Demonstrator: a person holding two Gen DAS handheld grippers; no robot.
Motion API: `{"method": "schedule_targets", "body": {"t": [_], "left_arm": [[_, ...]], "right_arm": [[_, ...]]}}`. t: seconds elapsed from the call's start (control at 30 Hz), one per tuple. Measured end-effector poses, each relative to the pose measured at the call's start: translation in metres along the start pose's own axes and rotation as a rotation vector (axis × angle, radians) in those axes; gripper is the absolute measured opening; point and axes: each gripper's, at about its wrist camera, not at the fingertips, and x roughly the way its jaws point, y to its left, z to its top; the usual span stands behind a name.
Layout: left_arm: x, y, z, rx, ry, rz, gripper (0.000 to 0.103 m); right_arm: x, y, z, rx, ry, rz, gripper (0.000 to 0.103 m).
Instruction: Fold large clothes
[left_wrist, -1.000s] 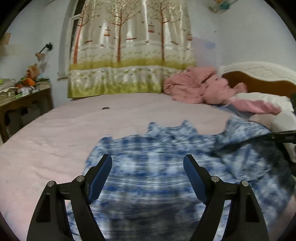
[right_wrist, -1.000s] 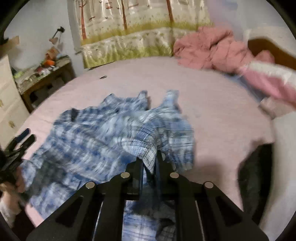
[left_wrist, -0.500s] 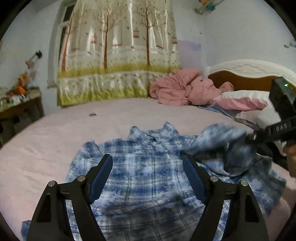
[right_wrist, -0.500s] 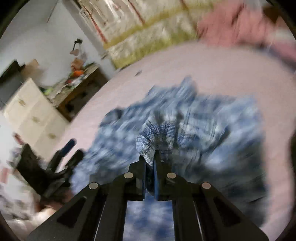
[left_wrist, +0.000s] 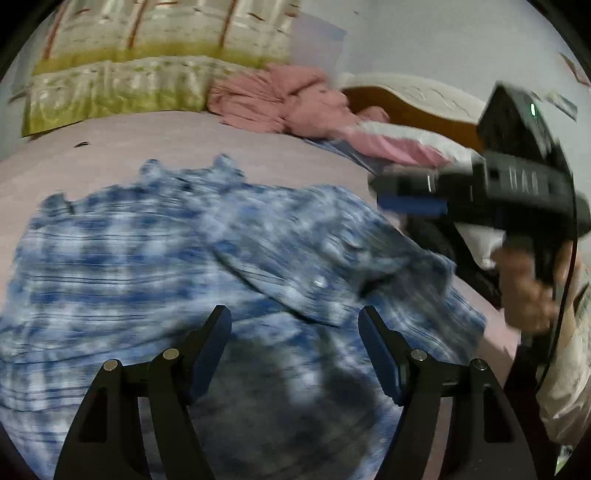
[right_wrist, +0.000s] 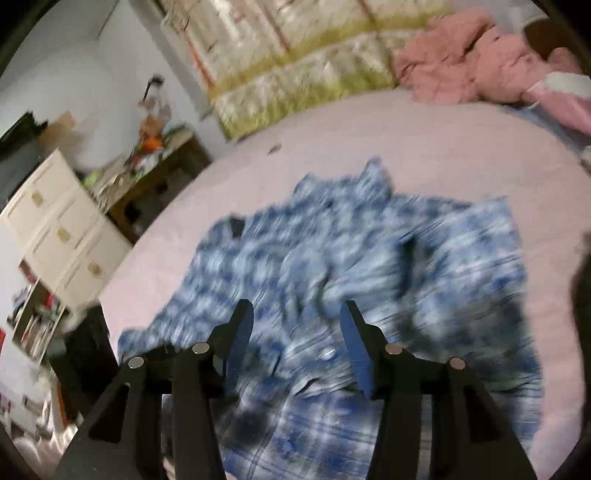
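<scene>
We are early in the fold: the blue plaid shirt (left_wrist: 155, 266) lies spread on the pink bed (left_wrist: 155, 136), one side flap laid over its middle, the rest unfolded. Our right claw (right_wrist: 297, 328) is opening, nothing between its jaws; our left claw (left_wrist: 295, 345) hovers wide above the cloth, narrowing slightly, gripping nothing. Most folds remain, we judge.

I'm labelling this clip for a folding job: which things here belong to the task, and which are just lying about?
Part of the job:
- blue plaid shirt, spread on the bed
- left tool, closing, nothing between
- right tool, opening, nothing gripped

Lying about:
- pink bedding
- pillow
- white drawers
- cluttered table
</scene>
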Motion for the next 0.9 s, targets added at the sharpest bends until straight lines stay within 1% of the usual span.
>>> {"method": "schedule_targets", "body": {"t": [0.03,0.1,0.17,0.2,0.27,0.3,0.33,0.37,0.4,0.43,0.47,0.5,0.57,0.6,0.67,0.73,0.77,0.8,0.87,0.9], "left_arm": [[0.006,-0.004,-0.001,0.001,0.017,-0.001,0.073],[0.028,-0.005,0.0,-0.045,0.089,-0.03,0.074],[0.048,0.004,0.0,-0.152,0.143,-0.061,0.074],[0.057,0.01,-0.001,-0.216,0.157,-0.084,0.074],[0.071,0.022,0.0,-0.318,0.172,-0.15,0.073],[0.073,0.026,0.0,-0.349,0.168,-0.17,0.07],[0.075,0.031,0.001,-0.376,0.154,-0.183,0.066],[0.075,0.037,0.003,-0.389,0.14,-0.183,0.05],[0.074,0.042,0.004,-0.399,0.135,-0.201,0.025],[0.074,0.046,0.004,-0.413,0.144,-0.23,0.014],[0.074,0.048,0.004,-0.425,0.149,-0.253,0.006],[0.068,0.051,0.005,-0.424,0.136,-0.26,0.006],[0.054,0.053,0.011,-0.377,0.105,-0.229,0.006],[0.044,0.055,0.017,-0.34,0.093,-0.191,0.006],[0.026,0.058,0.027,-0.27,0.09,-0.092,0.006],[0.006,0.064,0.037,-0.181,0.1,0.089,0.006],[-0.003,0.065,0.044,-0.106,0.124,0.257,0.006],[-0.009,0.067,0.048,-0.059,0.132,0.347,0.006],[-0.026,0.078,0.055,-0.007,0.118,0.486,0.006],[-0.03,0.085,0.056,-0.011,0.114,0.524,0.006]], "right_arm": [[-0.006,-0.002,0.003,-0.003,-0.025,-0.038,0.05],[-0.015,-0.01,0.005,-0.018,-0.058,-0.122,0.05],[-0.022,-0.019,0.007,-0.005,-0.075,-0.17,0.05],[-0.024,-0.024,0.007,-0.001,-0.082,-0.189,0.05],[-0.024,-0.028,0.009,-0.007,-0.084,-0.222,0.05],[-0.024,-0.03,0.01,-0.015,-0.086,-0.24,0.05],[-0.023,-0.031,0.01,-0.02,-0.087,-0.251,0.05],[-0.02,-0.032,0.01,-0.025,-0.081,-0.261,0.05],[-0.017,-0.032,0.009,-0.031,-0.071,-0.269,0.05],[-0.013,-0.033,0.008,-0.042,-0.052,-0.281,0.05],[-0.006,-0.033,0.007,-0.057,-0.019,-0.309,0.05],[0.002,-0.033,0.005,-0.068,0.019,-0.354,0.05],[0.021,-0.038,-0.001,-0.073,0.104,-0.455,0.05],[0.029,-0.043,-0.004,-0.066,0.139,-0.477,0.05],[0.041,-0.052,-0.009,-0.049,0.194,-0.504,0.05],[0.049,-0.06,-0.014,-0.047,0.224,-0.533,0.05],[0.051,-0.064,-0.015,-0.041,0.233,-0.538,0.05],[0.053,-0.067,-0.015,-0.035,0.237,-0.541,0.05],[0.055,-0.071,-0.015,-0.034,0.235,-0.562,0.05],[0.055,-0.07,-0.015,-0.041,0.232,-0.575,0.05]]}}
